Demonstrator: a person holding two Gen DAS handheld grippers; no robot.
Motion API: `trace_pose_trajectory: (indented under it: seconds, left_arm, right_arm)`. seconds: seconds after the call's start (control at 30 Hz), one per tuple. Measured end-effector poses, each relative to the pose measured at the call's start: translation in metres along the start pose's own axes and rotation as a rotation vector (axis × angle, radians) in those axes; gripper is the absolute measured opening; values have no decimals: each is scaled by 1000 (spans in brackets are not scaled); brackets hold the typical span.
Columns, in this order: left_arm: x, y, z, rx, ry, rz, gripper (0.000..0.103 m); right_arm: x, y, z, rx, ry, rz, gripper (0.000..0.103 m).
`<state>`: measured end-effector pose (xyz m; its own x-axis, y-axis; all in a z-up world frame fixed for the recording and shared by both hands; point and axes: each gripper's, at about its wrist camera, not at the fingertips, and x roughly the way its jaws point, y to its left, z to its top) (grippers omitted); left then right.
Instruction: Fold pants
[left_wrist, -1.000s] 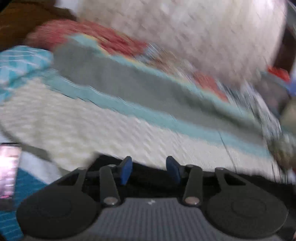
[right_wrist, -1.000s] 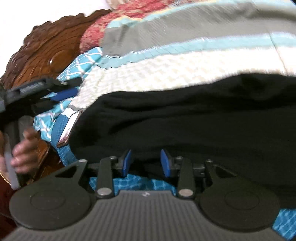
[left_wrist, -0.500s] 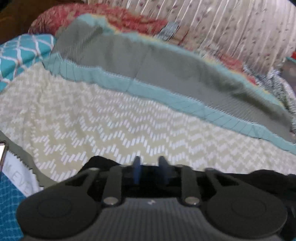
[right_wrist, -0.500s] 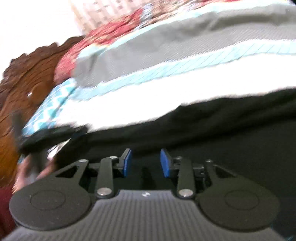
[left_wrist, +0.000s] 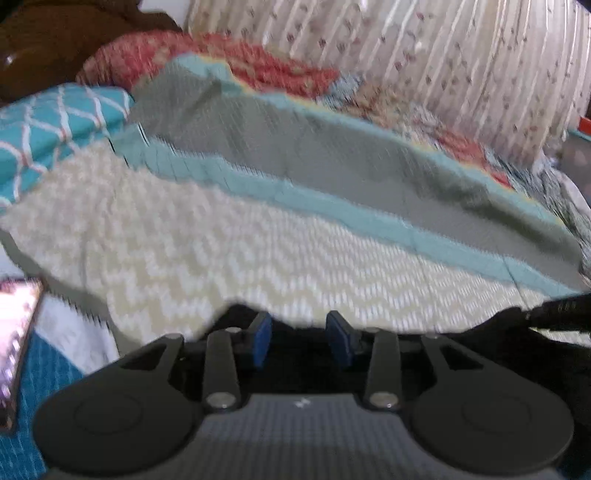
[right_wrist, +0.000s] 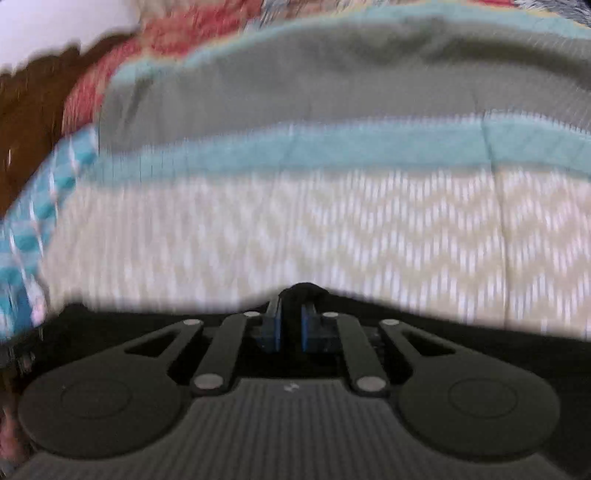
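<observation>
While your left gripper (left_wrist: 300, 339) hangs over the near edge of the black pants (left_wrist: 480, 354) on the quilt (left_wrist: 258, 236), its jaws stand apart and opening, pads clear of cloth. Phone (left_wrist: 14, 347) lies far left. Your right gripper (right_wrist: 289, 326) is closing, seemingly pinching a pants fold; blur hampers certainty.

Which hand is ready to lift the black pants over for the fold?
Probably the right. The right gripper is closing with a bump of the black pants pinched between its pads. The left gripper is opening, with the pants under it and nothing pinched.
</observation>
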<state>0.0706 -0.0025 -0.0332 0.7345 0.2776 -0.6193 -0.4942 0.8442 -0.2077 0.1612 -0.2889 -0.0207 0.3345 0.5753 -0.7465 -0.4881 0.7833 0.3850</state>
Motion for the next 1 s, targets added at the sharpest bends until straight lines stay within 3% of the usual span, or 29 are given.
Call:
trace_pose_trajectory:
  seconds: [0.1,0.2,0.33,0.4,0.47,0.6,0.67,0.73,0.83,0.9,1.0]
  left_arm:
    - [25,-7,5,28,21,77,38]
    - [67,-9,-9,94,118,232,44]
    - [65,-9,-14,102,69,249,50]
    - [61,-8,-11,99,76,238,50]
    - [48,-1,-5,47,81,196,50]
    - [7,5,5,-44,7,98,50]
    - [-6,2,8,-46,-12,45,50]
    - [-10,-5,8,-22,-3,-7,50]
    - [-5,-14,3,30,32,0,51]
    - [6,-16,-3,52,76,-7,52]
    - [28,-18,-16,138,106,77,52]
  right_arm:
    - [26,9,25,6,-30,-58,12]
    - [67,14,21,-20,48,-155,15]
    - [76,20,16,11,0,-147,27]
    - [56,13,16,11,-18,-151,38]
    - [24,-3,15,8,-65,-146,40]
    - [-32,-3,-18,30,-121,-1,40]
    - [-41,14,-39,3,-96,101,40]
    - [-47,39,-64,-64,-51,206,40]
    - [-54,83,-105,-270,3,283,40]
    - [-52,104,-126,-431,20,260,46]
    - [-31,127,-148,-572,44,183,46]
